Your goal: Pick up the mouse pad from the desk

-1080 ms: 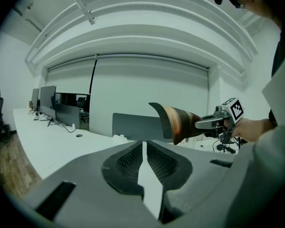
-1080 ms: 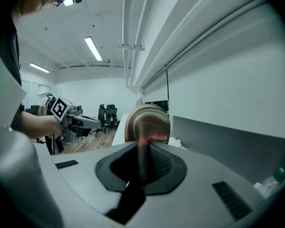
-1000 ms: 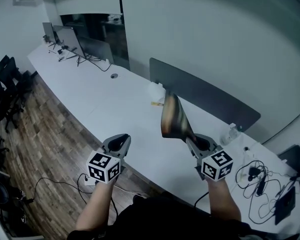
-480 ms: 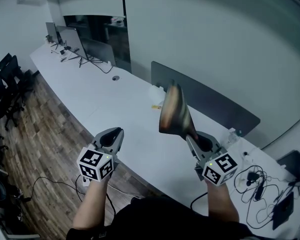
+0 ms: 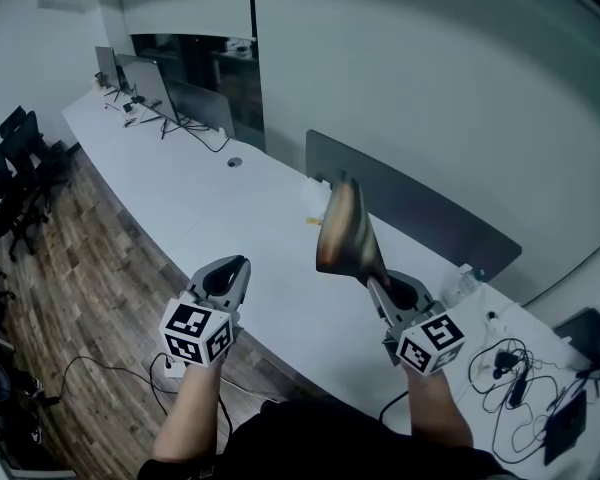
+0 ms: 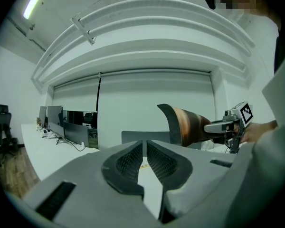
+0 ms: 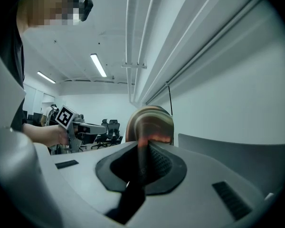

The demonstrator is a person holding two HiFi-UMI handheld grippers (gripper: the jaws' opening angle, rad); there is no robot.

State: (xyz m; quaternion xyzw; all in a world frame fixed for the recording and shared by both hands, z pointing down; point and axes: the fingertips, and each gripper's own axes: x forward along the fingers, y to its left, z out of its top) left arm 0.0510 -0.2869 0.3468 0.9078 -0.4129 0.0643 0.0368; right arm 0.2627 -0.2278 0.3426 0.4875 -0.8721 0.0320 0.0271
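Note:
The mouse pad, brown and orange with a dark back, is held up in the air above the white desk, standing on edge and curling at its far end. My right gripper is shut on its near edge. In the right gripper view the pad rises straight out of the closed jaws of the right gripper. My left gripper hovers to the left over the desk's front edge, shut with nothing in it. From the left gripper view the pad shows at the right.
A grey divider panel stands on the desk behind the pad. Monitors sit at the far left end, and black office chairs stand on the wood floor. A clear bottle and tangled cables lie at the right.
Both grippers have risen a little. The mouse pad has gone up with the right one, still held; the left one has shifted slightly left.

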